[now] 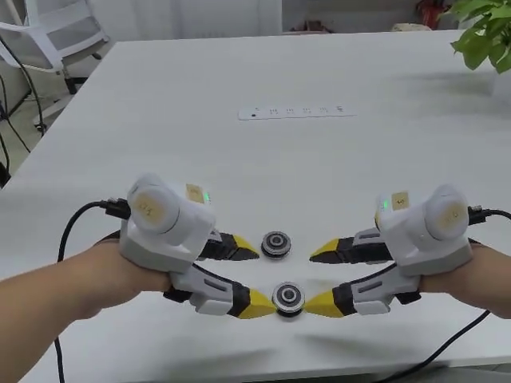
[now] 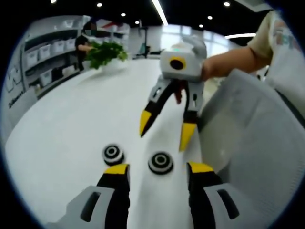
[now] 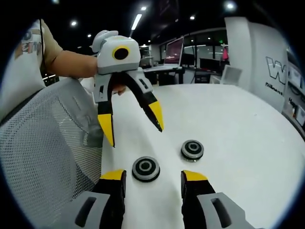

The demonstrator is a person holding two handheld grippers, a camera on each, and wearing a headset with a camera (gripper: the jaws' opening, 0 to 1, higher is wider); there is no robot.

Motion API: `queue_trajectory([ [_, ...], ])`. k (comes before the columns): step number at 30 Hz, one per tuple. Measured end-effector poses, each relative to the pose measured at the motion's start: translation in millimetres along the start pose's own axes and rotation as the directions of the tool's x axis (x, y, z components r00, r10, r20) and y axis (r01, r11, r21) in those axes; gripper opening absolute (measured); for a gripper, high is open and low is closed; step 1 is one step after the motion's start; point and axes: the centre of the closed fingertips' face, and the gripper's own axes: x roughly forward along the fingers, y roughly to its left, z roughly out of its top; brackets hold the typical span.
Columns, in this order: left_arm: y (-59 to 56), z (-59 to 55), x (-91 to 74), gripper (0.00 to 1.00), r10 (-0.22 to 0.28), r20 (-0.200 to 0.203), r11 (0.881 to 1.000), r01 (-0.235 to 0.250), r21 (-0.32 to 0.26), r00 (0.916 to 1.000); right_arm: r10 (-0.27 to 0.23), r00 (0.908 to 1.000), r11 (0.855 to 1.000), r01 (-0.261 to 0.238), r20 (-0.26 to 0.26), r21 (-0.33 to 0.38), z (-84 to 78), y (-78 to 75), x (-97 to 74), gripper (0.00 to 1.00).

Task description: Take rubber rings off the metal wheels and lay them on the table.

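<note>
The left tool (image 1: 254, 277) and the right tool (image 1: 315, 279) gape wide, tips facing. Between their lower jaws sits a round metal wheel (image 1: 287, 297), black rubber ring on, likely for bracing. A second wheel (image 1: 275, 244) lies just beyond on the white surface (image 1: 319, 175).

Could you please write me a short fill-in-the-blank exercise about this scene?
The table holds ____ metal wheels.
The left gripper and the right gripper both have their jaws ____.
The near wheel lies ____ the two grippers' yellow tips.
In the head view, the plant is at the top ____ corner.
Missing words: two; open; between; right.
</note>
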Motion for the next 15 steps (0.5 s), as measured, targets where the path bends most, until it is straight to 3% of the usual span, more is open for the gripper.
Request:
queue_trajectory([
  [15, -7.8, -7.2, 18.8, 0.34, -0.052, -0.03, 0.999, 0.051, -0.018, 0.9982, 0.039, 0.9988, 0.999, -0.04, -0.028, -0.01, -8.9, 6.7, 8.6, 0.35],
])
